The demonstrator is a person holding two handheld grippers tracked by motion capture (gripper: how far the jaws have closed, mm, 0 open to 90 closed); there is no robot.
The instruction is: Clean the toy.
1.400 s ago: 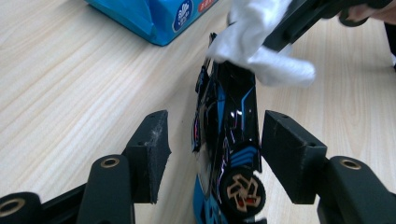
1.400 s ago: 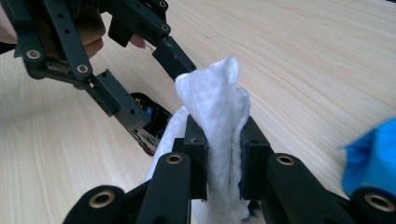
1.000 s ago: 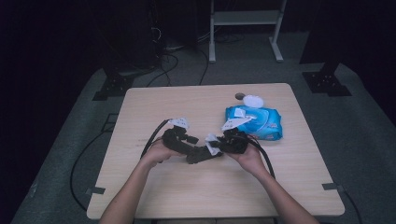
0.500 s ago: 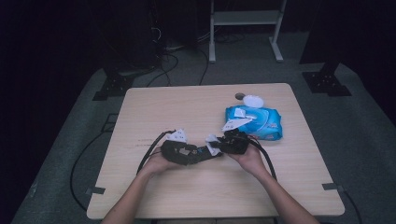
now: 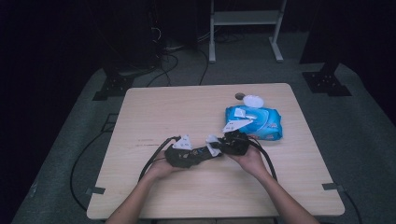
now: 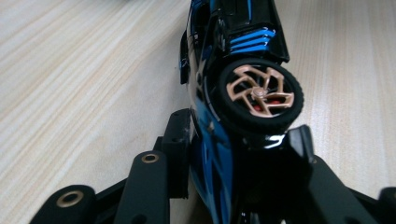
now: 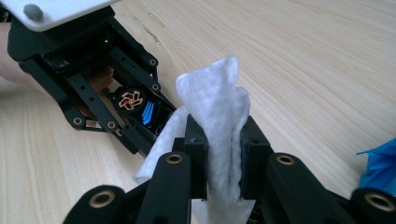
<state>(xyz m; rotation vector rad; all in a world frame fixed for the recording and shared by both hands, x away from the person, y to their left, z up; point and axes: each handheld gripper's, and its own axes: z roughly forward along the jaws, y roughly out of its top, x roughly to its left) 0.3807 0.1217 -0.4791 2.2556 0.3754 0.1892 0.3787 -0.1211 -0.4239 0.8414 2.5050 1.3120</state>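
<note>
A pale wooden table is standing on a grey floor mat, its grain running lengthwise in the gripper views. A blue pack of wipes is lying flat toward the far right corner, its white flap facing up. Just beyond it, near the far edge, a small white round lid is resting beside a little dark disc, the two nearly touching. The left half and the near edge are lying bare, apart from faint marks left of the middle. Black cables are trailing off the table's near side.
</note>
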